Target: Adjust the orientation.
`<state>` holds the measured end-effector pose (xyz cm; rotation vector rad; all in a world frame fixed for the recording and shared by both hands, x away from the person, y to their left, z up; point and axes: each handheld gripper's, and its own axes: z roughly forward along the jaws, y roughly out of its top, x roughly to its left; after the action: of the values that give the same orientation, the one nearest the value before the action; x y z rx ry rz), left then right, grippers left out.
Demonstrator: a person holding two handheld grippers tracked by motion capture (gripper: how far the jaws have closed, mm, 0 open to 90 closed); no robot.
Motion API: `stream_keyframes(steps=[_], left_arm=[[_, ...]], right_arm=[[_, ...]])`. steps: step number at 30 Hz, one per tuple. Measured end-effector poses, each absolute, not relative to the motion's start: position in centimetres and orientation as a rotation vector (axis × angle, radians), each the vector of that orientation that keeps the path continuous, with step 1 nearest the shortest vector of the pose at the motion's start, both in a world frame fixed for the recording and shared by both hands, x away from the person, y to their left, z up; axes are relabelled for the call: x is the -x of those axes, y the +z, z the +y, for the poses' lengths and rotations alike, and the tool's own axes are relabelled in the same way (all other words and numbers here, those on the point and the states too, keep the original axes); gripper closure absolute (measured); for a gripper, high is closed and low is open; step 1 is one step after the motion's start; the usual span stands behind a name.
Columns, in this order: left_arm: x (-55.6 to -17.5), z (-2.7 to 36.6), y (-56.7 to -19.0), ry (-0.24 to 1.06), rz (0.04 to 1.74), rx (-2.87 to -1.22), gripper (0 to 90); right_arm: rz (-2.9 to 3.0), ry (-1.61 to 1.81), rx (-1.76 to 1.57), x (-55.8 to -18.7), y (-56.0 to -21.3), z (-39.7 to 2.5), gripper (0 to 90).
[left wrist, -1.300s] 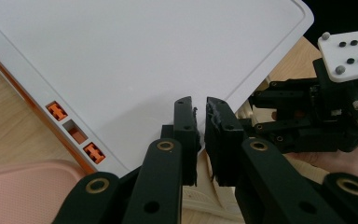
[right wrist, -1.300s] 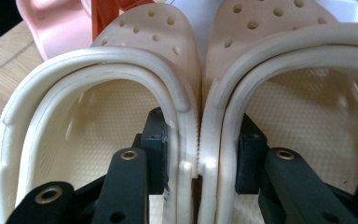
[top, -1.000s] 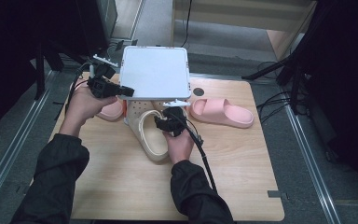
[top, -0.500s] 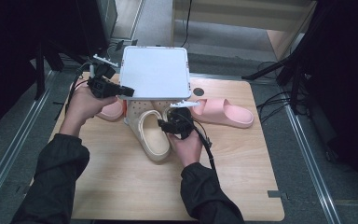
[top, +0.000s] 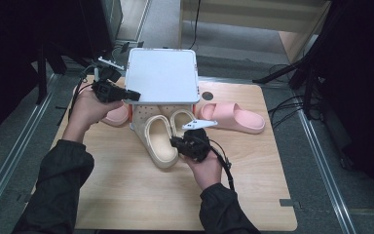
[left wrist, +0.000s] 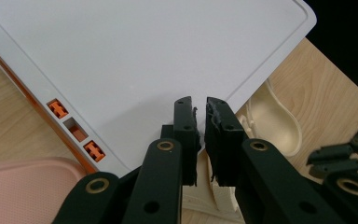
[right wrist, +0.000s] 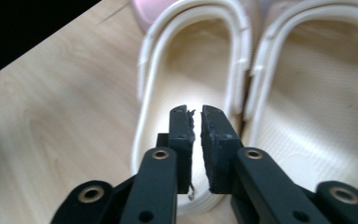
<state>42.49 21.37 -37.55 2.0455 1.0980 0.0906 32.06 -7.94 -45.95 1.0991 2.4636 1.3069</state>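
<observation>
A white shoe box (top: 161,75) stands at the back of the table with its open front facing me. Two cream slippers lie toes-in under its top, the left one (top: 159,141) sticking out farther than the right one (top: 182,119). My left gripper (top: 132,95) hovers over the front left corner of the box top (left wrist: 144,56), jaws almost together (left wrist: 200,105). My right gripper (top: 175,143) is at the heel end of the left cream slipper (right wrist: 186,60), its shut jaws (right wrist: 196,114) over the footbed. The other cream slipper (right wrist: 317,93) lies beside it.
One pink slipper (top: 231,117) lies to the right of the box. Another pink slipper (top: 116,114) lies to its left, under my left hand. The wooden table (top: 126,195) has bare room in front. Dark stands and cables surround the table.
My right gripper has drawn back toward me from the box front, uncovering the right cream slipper. The left gripper and the box have stayed still.
</observation>
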Motion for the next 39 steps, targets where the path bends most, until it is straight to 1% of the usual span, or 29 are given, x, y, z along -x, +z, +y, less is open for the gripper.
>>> stream_keyframes(steps=[3, 20, 29, 39], left_arm=[[-42.5, 21.3, -37.5, 0.094, 1.1, -2.045, 82.4], [-42.4, 21.2, -37.5, 0.101, 1.1, -2.046, 82.3], [-42.4, 21.2, -37.5, 0.1, 1.106, -2.043, 82.4], [-42.4, 21.3, -37.6, 0.098, 1.108, -2.04, 82.6]], right_arm=[[2.478, 1.337, -1.079, -31.0, -46.2, -8.1, 90.0], [2.584, 1.289, -0.975, -27.5, -50.1, -9.3, 90.0], [2.626, 1.188, -0.923, -27.9, -51.6, -8.7, 90.0], [2.639, 1.156, -0.922, -28.7, -51.7, -7.2, 90.0]])
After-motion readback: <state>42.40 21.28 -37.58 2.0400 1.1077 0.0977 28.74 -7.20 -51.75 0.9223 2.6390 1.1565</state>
